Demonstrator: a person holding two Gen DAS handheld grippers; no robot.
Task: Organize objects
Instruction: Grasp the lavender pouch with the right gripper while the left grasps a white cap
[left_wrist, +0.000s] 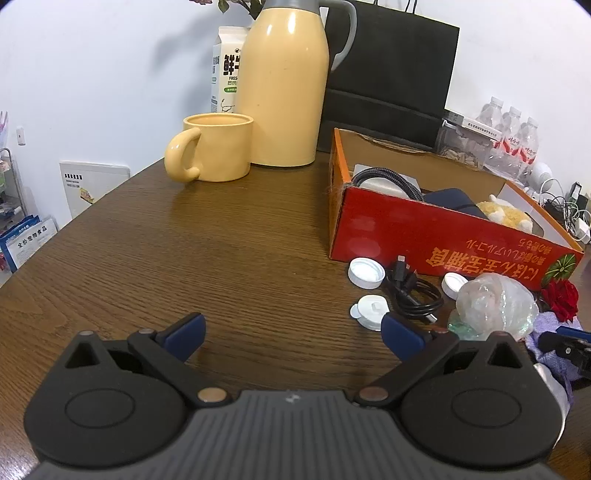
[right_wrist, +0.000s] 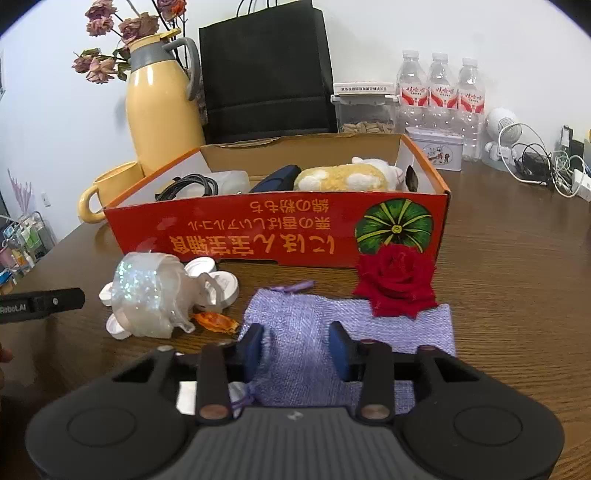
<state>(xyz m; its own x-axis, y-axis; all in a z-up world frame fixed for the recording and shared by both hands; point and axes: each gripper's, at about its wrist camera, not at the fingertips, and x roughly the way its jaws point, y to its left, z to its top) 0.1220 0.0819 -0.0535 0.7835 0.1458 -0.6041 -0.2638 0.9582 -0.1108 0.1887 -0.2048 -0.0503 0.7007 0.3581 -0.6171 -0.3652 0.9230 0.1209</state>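
Showing only rightward: orange candy (right_wrist: 217, 321)

Milk carton (left_wrist: 226, 70) behind the flask: large Chinese characters, with "FRES" legible below before the flask cuts it off. Red box (right_wrist: 280, 229), front wall: yellow Japanese print, upside down, beside a green pumpkin emblem. Left claw body (right_wrist: 40, 302): "Robot.AI". Water bottle labels (right_wrist: 441, 94): red script, too small to read.

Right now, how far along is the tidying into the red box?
Done: the red box already holds a plush toy, a braided cable and a dark pouch. In hand: the right gripper straddles the lilac bag, pads not clearly pinching it. Left: red rose, white caps, black cable, plastic wrap, amber candy. The left gripper is open, empty.
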